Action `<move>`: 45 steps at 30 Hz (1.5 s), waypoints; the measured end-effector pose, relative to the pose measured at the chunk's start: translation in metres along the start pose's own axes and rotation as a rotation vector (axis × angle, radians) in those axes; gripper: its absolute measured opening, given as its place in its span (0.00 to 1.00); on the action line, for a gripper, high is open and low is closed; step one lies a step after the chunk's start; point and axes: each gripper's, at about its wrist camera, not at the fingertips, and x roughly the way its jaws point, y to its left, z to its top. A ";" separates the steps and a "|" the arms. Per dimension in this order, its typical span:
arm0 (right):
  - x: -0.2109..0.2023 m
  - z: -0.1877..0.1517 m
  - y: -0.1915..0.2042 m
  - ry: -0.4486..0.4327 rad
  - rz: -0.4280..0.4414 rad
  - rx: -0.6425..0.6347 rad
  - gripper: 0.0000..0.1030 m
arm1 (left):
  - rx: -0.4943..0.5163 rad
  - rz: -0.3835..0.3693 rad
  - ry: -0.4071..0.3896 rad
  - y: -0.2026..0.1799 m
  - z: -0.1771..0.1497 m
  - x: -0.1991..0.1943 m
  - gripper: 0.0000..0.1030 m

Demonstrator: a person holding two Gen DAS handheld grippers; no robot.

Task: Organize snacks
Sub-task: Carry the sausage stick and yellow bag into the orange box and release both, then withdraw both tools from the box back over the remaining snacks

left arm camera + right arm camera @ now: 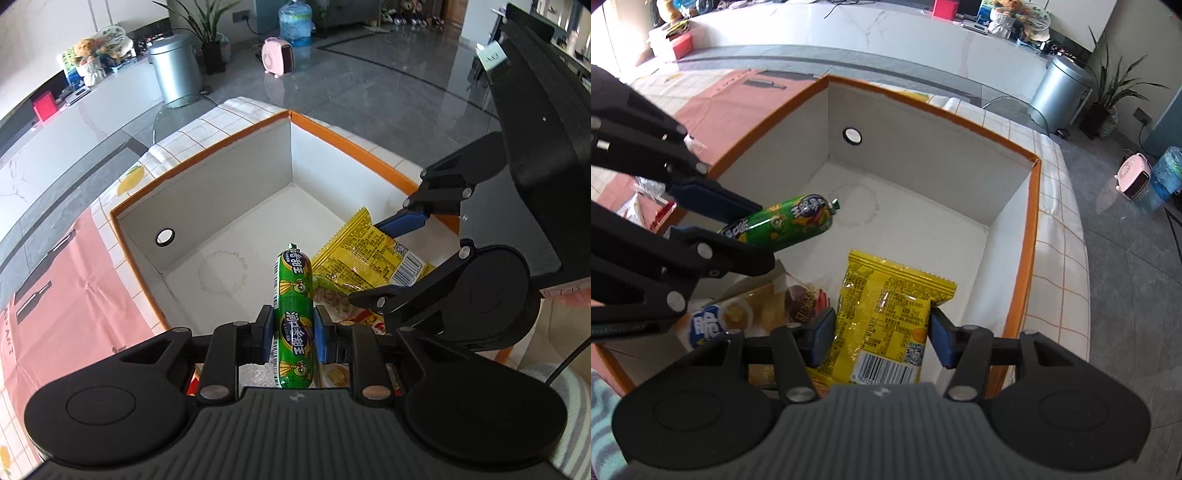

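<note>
Over the orange-rimmed box (1032,236), our left gripper (293,334) clamps the green sausage (293,314); our right gripper (882,338) pinches the yellow packet (886,317). We should lower both flat beside the other snacks before releasing.

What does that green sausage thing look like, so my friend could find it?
Look over the big orange-edged white cardboard box. The left tongs pinch a shiny green plastic-wrapped sausage stick. Unlike the flat yellow crinkly snack packet beside it, it is round and tube-shaped.

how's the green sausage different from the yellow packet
The green sausage is a round stick; the yellow packet is a flat crinkly pouch. The left gripper clamps the sausage tightly, while the right gripper spans the wider packet. Both are held above the orange-rimmed box.
</note>
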 end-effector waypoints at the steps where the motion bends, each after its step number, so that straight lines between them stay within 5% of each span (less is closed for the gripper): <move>1: 0.003 0.001 0.000 0.006 0.002 -0.006 0.51 | 0.011 0.003 0.009 0.000 0.001 0.003 0.24; 20: 0.029 0.013 0.008 0.072 0.021 -0.122 0.52 | 0.077 0.075 0.102 0.006 0.005 0.031 0.25; 26: 0.023 0.013 0.007 0.079 0.018 -0.096 0.60 | 0.081 0.087 0.092 0.004 0.006 0.023 0.35; 30: 0.012 0.013 0.008 0.077 0.015 -0.074 0.68 | 0.079 0.093 0.075 0.004 0.004 0.012 0.39; 45: -0.062 0.001 0.025 -0.018 -0.001 0.207 0.68 | -0.041 0.168 -0.052 0.005 -0.031 -0.079 0.45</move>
